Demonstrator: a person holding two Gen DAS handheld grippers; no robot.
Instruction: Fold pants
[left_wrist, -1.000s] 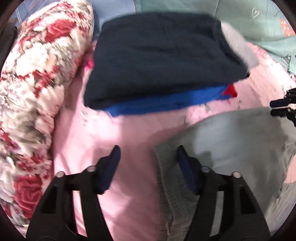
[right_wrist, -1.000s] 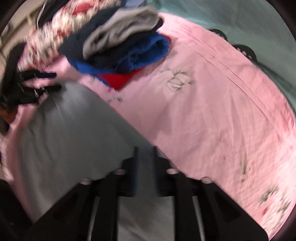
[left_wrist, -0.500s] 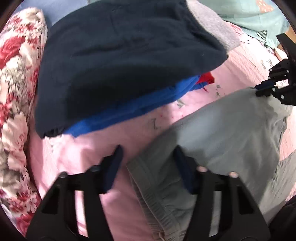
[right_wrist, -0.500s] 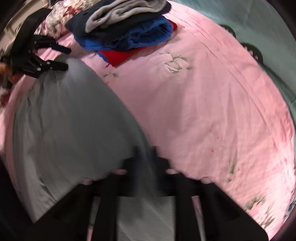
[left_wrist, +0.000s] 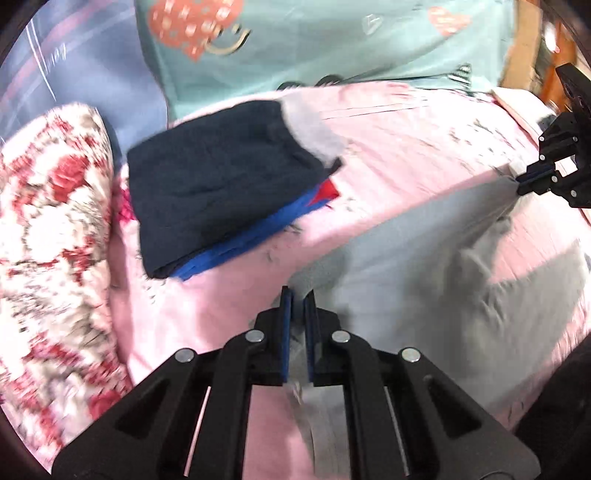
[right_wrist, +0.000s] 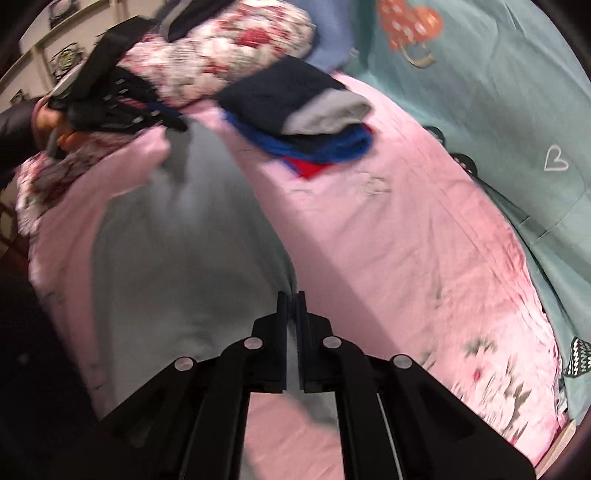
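Observation:
Grey pants hang stretched above a pink bed sheet, lifted by two corners of the waistband. My left gripper is shut on one corner, the cloth pinched between its blue pads. My right gripper is shut on the other corner of the grey pants. In the left wrist view the right gripper shows at the far right edge, pulling the cloth taut. In the right wrist view the left gripper shows at the upper left, held by a hand.
A pile of folded clothes, dark navy over blue and red with a grey piece on top, lies on the sheet beyond the pants. A floral pillow lies left of it. A teal quilt with hearts covers the back.
Both grippers closed on the pants' waistband and rose, lifting the cloth off the sheet. The left gripper's jaws went from wide apart to shut. The views tilted up toward the quilt.

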